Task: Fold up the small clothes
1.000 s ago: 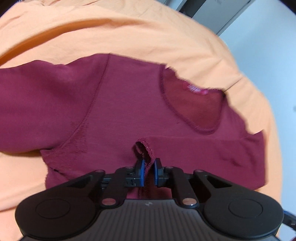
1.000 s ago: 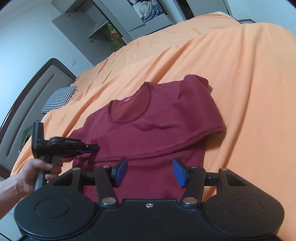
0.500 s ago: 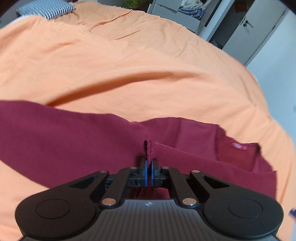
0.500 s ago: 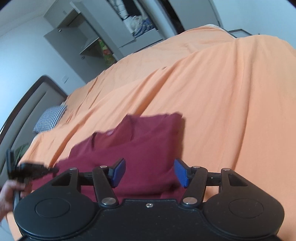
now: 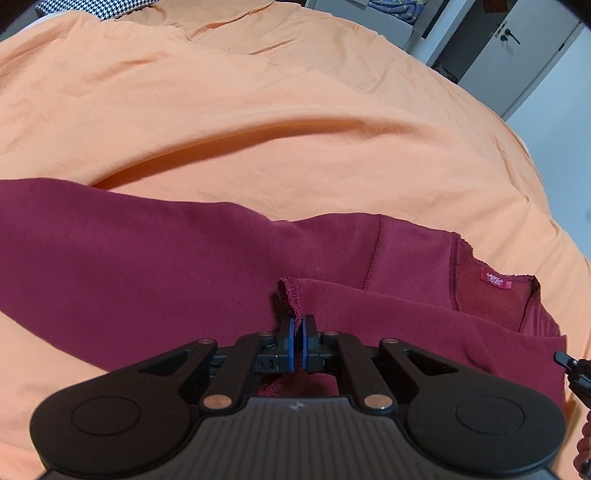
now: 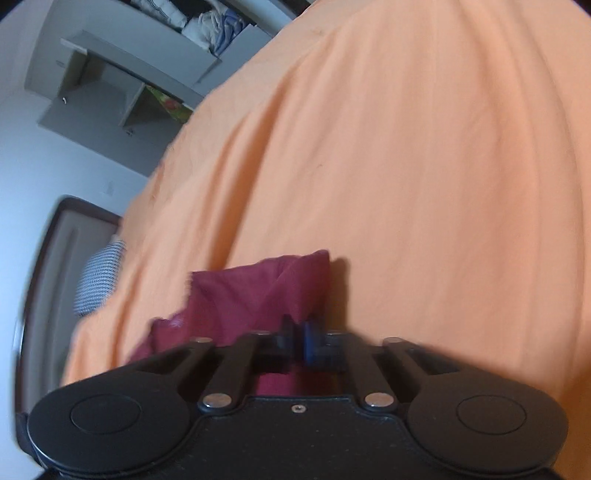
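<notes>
A maroon long-sleeved top [image 5: 155, 254] lies on the orange bedsheet [image 5: 258, 122], its neckline and red label [image 5: 496, 281] to the right. My left gripper [image 5: 296, 338] is shut on the stitched cuff [image 5: 290, 295] of a sleeve folded across the body. In the blurred right wrist view, my right gripper [image 6: 301, 338] is shut on a fold of the same top [image 6: 258, 291], close to its right edge. The tip of the right gripper shows at the right margin of the left wrist view.
The orange sheet [image 6: 424, 166] covers the whole bed. A houndstooth pillow [image 5: 92, 5] lies at the head, beside a dark headboard [image 6: 40, 266]. Grey wardrobes with stacked clothes [image 6: 207, 22] and a door [image 5: 517, 48] stand beyond the bed.
My right gripper came down onto the top and went from open to shut on its cloth. The left gripper kept its hold on the cuff and tilted up, bringing the far bed into view.
</notes>
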`<state>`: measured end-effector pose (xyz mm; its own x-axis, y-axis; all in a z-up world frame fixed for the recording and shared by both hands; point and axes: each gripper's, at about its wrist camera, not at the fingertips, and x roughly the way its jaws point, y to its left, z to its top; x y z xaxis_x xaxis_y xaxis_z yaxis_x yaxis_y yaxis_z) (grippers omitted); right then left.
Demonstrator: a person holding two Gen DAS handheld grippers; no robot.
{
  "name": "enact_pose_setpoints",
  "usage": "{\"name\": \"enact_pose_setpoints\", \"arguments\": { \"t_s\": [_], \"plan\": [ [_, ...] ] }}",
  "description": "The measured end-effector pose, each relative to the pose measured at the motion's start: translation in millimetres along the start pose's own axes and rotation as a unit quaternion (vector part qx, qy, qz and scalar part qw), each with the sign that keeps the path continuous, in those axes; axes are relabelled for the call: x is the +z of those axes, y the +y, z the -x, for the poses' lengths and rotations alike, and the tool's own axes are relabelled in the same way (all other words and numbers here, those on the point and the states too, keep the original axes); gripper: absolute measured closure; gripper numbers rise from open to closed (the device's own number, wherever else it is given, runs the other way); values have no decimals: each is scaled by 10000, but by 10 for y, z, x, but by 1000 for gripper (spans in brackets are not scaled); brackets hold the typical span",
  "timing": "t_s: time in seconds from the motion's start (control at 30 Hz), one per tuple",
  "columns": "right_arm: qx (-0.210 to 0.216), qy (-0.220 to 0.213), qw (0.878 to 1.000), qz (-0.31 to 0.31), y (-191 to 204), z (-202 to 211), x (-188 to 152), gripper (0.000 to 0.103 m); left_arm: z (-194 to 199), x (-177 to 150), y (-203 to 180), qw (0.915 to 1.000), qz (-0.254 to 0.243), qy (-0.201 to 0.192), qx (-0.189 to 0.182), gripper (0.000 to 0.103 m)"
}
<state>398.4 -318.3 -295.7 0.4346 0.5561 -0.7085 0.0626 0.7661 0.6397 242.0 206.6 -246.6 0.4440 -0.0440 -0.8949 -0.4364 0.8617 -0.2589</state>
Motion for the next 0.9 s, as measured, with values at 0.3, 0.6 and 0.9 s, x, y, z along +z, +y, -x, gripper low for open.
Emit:
{"name": "enact_pose_setpoints", "arguments": {
  "t_s": [0.3, 0.6, 0.9],
  "plan": [
    [-242, -5, 9997, 46, -55, 195, -46, 62, -250, 30, -188, 9995, -237, 178, 79, 99],
    [69, 598, 9980, 206, -224, 434, -574, 97, -273, 30, -160, 9996, -212, 195, 68, 99],
    [-485, 420, 9953, 727, -20, 618, -498, 56, -240, -15, -142, 9993, -270, 67, 261, 74]
  ]
}}
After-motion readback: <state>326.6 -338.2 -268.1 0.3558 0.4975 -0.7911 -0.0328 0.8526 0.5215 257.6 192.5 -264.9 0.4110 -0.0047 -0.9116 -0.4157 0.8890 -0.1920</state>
